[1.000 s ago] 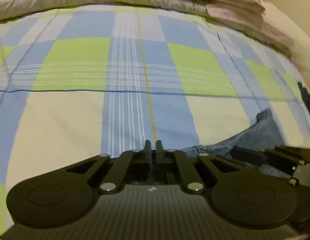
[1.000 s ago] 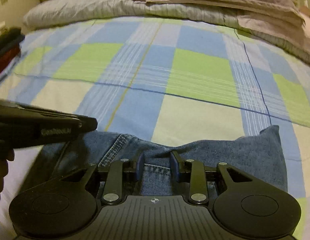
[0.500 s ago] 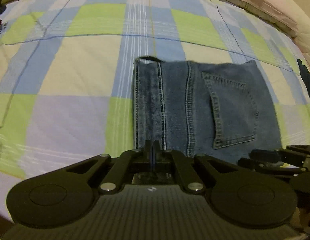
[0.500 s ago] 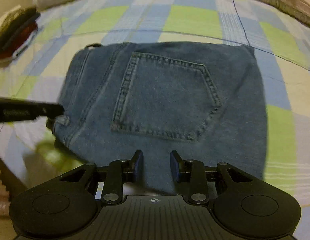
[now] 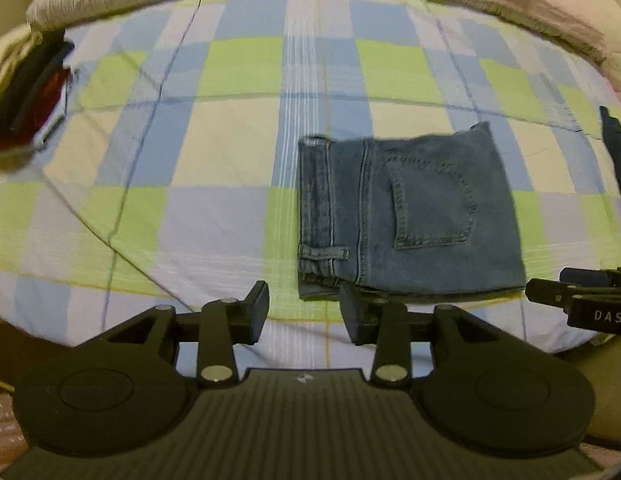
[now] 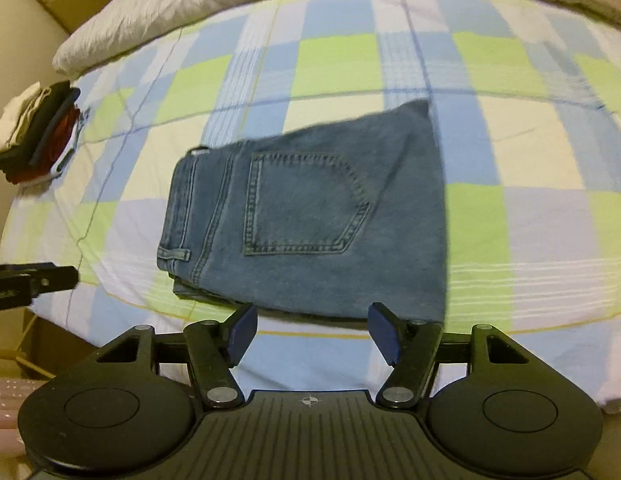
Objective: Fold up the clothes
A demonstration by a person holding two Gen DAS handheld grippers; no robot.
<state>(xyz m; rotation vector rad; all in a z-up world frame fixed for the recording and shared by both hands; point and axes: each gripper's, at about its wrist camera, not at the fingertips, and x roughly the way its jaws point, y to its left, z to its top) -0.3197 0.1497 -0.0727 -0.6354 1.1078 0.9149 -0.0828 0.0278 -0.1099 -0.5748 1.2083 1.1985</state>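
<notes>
Jeans (image 6: 310, 220) lie folded — just beyond the empty right hand-held gripper (image 6: 310, 334).

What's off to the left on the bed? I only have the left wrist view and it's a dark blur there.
Observer: The right wrist view shows a stack of folded clothes at the bed's left edge, white, dark and red layers.
Operator: Is my right gripper holding the jeans?
Observer: No. The right gripper has just been opening, with nothing between its fingers; the folded jeans lie flat on the checked sheet.
Operator: And the left gripper?
Observer: The left gripper has just been opening too, and holds nothing.
</notes>
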